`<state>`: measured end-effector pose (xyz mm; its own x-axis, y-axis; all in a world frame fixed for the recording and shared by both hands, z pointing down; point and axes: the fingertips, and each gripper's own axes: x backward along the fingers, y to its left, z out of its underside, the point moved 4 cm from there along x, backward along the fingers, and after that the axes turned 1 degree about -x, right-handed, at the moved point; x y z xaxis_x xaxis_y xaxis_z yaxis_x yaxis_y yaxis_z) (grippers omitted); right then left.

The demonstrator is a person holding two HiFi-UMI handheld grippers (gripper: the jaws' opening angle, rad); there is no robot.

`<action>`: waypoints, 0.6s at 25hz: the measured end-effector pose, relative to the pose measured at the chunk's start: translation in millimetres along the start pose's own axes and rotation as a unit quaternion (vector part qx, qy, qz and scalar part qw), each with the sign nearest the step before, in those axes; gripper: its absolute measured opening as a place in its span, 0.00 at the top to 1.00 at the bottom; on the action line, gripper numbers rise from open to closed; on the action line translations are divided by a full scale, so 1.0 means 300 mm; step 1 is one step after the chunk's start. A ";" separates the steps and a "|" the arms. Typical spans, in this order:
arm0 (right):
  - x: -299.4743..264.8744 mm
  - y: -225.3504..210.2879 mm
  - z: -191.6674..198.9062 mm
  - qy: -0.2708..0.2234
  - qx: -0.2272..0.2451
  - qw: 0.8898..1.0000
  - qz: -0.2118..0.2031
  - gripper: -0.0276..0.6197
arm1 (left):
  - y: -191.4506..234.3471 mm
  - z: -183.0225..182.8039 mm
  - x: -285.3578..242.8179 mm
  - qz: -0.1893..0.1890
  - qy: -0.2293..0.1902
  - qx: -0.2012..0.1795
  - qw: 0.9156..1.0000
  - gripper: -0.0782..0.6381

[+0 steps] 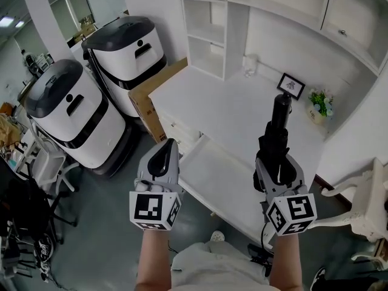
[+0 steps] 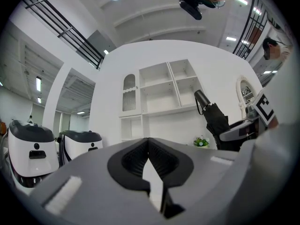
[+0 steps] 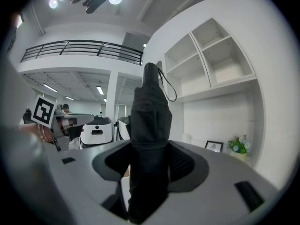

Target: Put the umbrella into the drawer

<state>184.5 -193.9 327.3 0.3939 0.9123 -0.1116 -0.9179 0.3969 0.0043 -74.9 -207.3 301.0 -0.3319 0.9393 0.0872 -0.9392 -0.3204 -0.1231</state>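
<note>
Head view shows a white desk (image 1: 236, 111) with open shelves (image 1: 209, 35) standing at its back. Left of the desk stand two big white machines with dark tops, one near (image 1: 66, 117) and one behind it (image 1: 127, 56). A cardboard sheet (image 1: 145, 99) leans between the far machine and the desk side. At the desk's front, the drawer (image 1: 218, 168) is pulled out and its white inside is visible. A white chair (image 1: 364, 211) is at the right edge.

The umbrella (image 1: 277, 129) is black and folded, and it is not in the drawer. The right gripper (image 1: 277, 165) holds it with a jaw pressed on each side of the folded cloth. It points forward over the desk, with its round end close to the frame. In the right gripper view the umbrella (image 3: 150, 125) fills the space between the jaws of this gripper (image 3: 150, 158), and a thin strap loop hangs at its far end.

The left gripper (image 1: 163, 153) is beside the drawer's left corner. In the left gripper view its jaws (image 2: 148, 144) are together at the tips with nothing between them, and the umbrella (image 2: 215, 121) appears at the right.

On the desk's right part stand a small frame (image 1: 291, 85) and, beside it, a little plant (image 1: 319, 103).
</note>
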 end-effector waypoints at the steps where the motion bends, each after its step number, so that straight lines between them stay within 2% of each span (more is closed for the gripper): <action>1: -0.010 0.000 0.011 0.004 -0.001 1.000 -0.002 0.59 | 0.003 0.010 -0.006 -0.001 0.003 0.001 1.000 0.88; 15: -0.131 0.067 0.171 0.081 -0.022 0.996 -0.017 0.59 | 0.077 0.169 -0.050 0.009 0.057 0.023 0.998 0.88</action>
<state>153.0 -216.6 382.6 0.4159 0.8687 -0.2691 -0.9065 0.4197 -0.0463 -96.1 -234.9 346.9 -0.3383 0.9406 -0.0276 -0.9374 -0.3394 -0.0778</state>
